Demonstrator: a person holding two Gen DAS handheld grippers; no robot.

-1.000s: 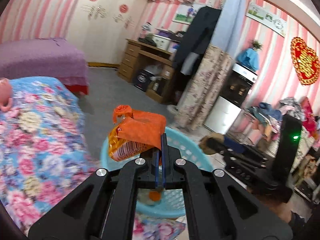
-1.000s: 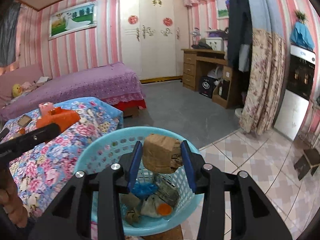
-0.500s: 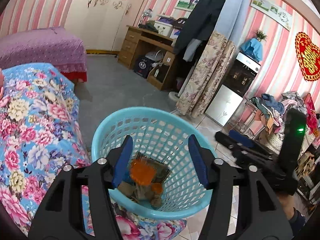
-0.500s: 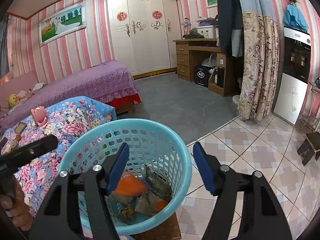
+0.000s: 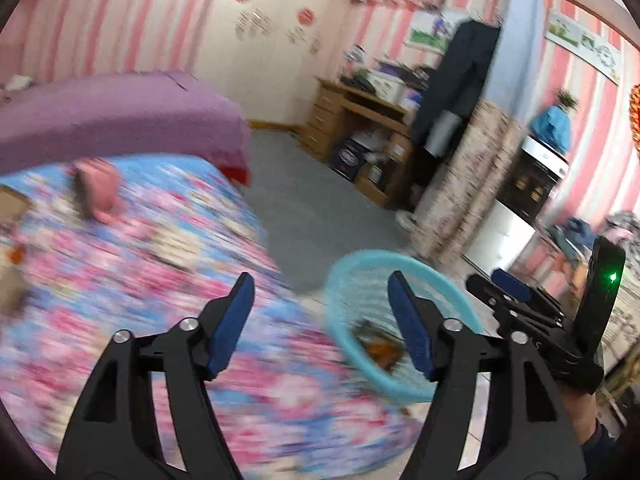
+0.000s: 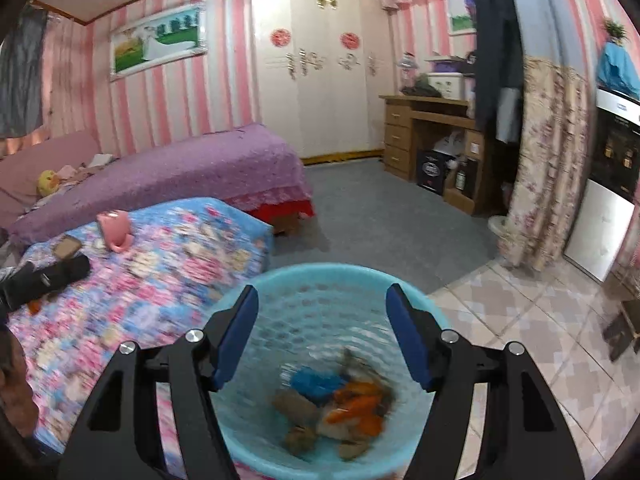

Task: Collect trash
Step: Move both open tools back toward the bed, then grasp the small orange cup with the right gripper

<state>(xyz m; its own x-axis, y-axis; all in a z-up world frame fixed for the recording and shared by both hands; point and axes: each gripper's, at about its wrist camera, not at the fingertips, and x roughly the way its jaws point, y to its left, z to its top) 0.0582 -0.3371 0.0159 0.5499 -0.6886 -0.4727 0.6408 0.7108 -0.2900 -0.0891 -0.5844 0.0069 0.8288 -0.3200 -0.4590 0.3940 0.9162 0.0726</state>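
A light blue plastic basket (image 6: 280, 280) stands beside the floral bed and holds several pieces of trash (image 6: 344, 404): orange wrappers, a blue piece, brown crumpled paper. My right gripper (image 6: 322, 338) is open and empty just above the basket. My left gripper (image 5: 322, 320) is open and empty over the bed's edge, with the basket (image 5: 460, 296) to its right. The left wrist view is blurred. The right gripper shows there at far right (image 5: 512, 292). The left gripper shows in the right wrist view at the left edge (image 6: 48, 276).
The floral bedspread (image 6: 160, 280) carries a pink mug-like object (image 6: 114, 230), a phone-like object (image 6: 66, 246) and small orange and brown scraps (image 5: 16, 256). A purple bed (image 6: 180, 168), a wooden desk (image 6: 432, 136), a curtain and tiled floor lie beyond.
Both grippers opened and dropped their trash, the orange wrapper and the brown crumpled piece, into the basket. The left gripper has since swung left over the bed.
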